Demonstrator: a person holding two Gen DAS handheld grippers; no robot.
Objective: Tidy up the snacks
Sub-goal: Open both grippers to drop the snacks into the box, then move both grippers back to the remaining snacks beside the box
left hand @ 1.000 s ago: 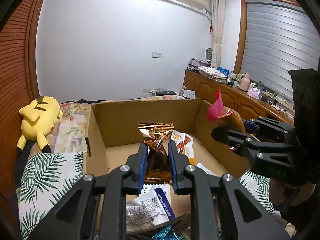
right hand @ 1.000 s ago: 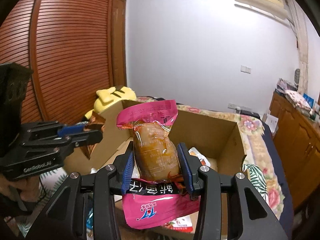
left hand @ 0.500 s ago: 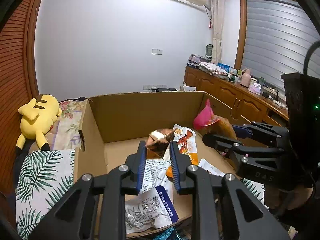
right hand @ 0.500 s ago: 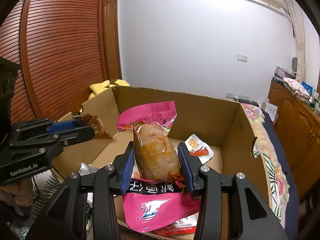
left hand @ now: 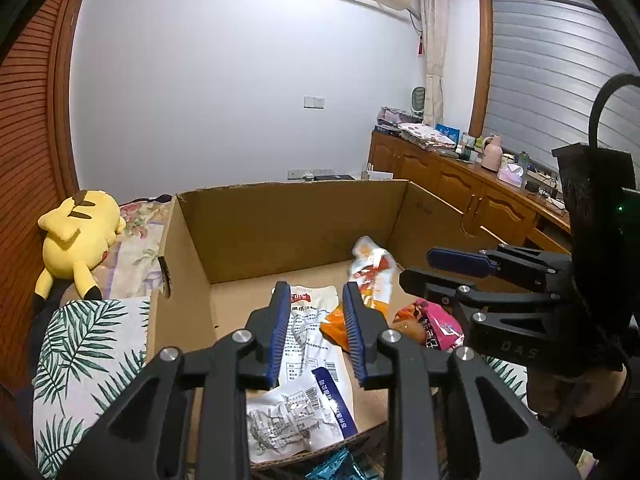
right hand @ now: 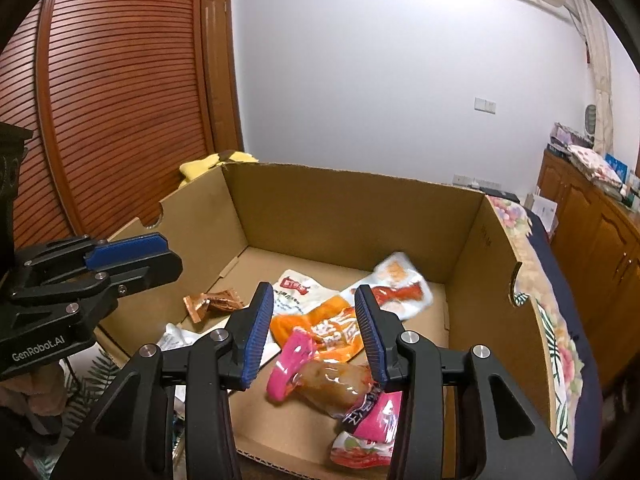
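Note:
An open cardboard box point(left hand: 280, 232) point(right hand: 352, 212) sits on the bed and holds several snack packets. My left gripper point(left hand: 314, 298) is open and empty over the box's near side, above a white packet point(left hand: 308, 344). My right gripper point(right hand: 314, 304) is open and empty over the box. A pink packet with a brown snack point(right hand: 320, 376) point(left hand: 428, 324) lies on the box floor just below it. A small brown foil packet point(right hand: 212, 302) lies near the box's left wall. An orange packet point(right hand: 332, 332) point(left hand: 334, 324) and a white-and-red packet point(right hand: 396, 284) point(left hand: 370, 268) lie in the middle.
A yellow plush toy point(left hand: 76, 236) lies on the bed left of the box. A leaf-print cloth point(left hand: 84, 352) covers the bed in front. Wooden cabinets point(left hand: 460, 188) with clutter line the right wall. A teal packet point(left hand: 336, 466) lies outside the box's near edge.
Both grippers opened and let go. The brown foil packet dropped from my left gripper into the box. The pink packet dropped from my right gripper onto the box floor.

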